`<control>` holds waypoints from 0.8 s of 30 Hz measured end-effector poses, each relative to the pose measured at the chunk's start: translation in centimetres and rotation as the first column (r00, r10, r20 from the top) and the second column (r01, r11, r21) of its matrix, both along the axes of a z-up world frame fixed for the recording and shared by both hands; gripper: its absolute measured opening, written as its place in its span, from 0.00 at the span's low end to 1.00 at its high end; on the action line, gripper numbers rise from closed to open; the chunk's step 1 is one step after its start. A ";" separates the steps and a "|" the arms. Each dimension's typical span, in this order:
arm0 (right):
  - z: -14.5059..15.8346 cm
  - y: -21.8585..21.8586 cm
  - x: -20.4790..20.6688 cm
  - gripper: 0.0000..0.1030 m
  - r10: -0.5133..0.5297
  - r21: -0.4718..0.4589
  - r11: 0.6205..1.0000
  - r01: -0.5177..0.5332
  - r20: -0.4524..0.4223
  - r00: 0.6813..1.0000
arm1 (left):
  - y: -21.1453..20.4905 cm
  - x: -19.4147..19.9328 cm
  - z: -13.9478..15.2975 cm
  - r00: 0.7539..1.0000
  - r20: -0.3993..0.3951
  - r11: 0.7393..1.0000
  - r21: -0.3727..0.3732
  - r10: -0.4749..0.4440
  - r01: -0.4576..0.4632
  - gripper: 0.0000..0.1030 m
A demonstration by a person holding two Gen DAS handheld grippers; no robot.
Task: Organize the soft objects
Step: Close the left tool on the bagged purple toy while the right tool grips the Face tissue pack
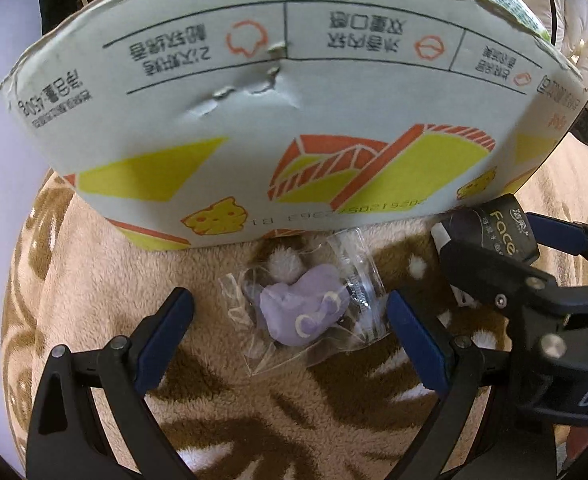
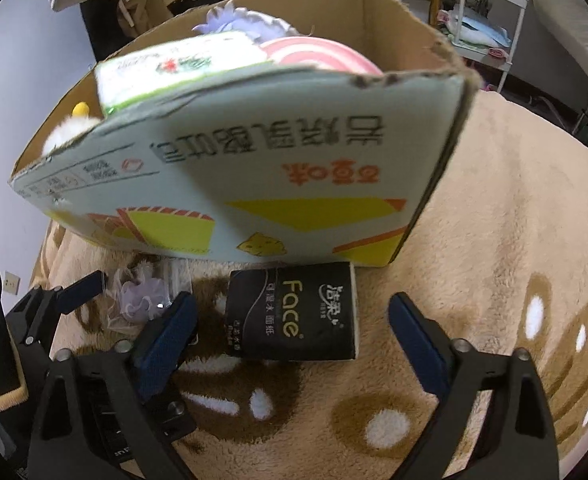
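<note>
Bagged plush (image 1: 304, 312) left of tissue pack (image 2: 294, 316), both before box (image 2: 254, 184).

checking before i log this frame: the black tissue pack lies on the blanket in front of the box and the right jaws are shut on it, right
Not quite. The black tissue pack does lie on the blanket in front of the box, but the right gripper is not shut on it: its jaws stand wide open, one on each side of the pack, without touching it. The right wrist view shows this.

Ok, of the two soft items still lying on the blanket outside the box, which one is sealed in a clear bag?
The small purple plush, between the left gripper fingers. The black Face tissue pack, in front of the right gripper, has an opaque printed wrapper.
</note>
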State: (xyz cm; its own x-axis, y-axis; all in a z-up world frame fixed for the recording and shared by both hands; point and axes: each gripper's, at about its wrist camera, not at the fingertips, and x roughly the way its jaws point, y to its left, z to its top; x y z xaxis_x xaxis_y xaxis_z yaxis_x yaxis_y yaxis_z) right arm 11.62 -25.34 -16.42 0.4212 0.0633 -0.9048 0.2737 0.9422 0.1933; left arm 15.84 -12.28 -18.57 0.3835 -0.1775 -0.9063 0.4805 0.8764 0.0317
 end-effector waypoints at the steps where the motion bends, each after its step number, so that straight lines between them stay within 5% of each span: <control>1: 0.0 0.1 0.0 0.91 0.001 0.003 1.000 -0.001 -0.003 1.000 | -0.2 -0.1 -0.3 1.000 0.003 1.000 0.001 -0.001 0.001 0.93; 15: -0.2 -1.6 -0.4 0.69 -0.033 0.015 0.999 0.034 -0.039 0.999 | -0.8 -1.0 -1.0 1.000 -0.005 1.000 0.005 0.011 -0.011 0.93; 24: -0.1 -2.1 -0.7 0.68 -0.032 0.009 0.999 0.032 -0.040 0.999 | -0.6 -1.7 -1.2 1.000 -0.003 1.000 0.017 0.014 -0.014 0.85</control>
State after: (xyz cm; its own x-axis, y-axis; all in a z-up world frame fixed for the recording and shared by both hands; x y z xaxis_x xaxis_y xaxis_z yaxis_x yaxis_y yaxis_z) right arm 10.92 -27.39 -16.48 0.3868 0.0595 -0.9202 0.3112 0.9309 0.1910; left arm 14.10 -12.89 -19.79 0.3827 -0.1565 -0.9105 0.4680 0.8826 0.0450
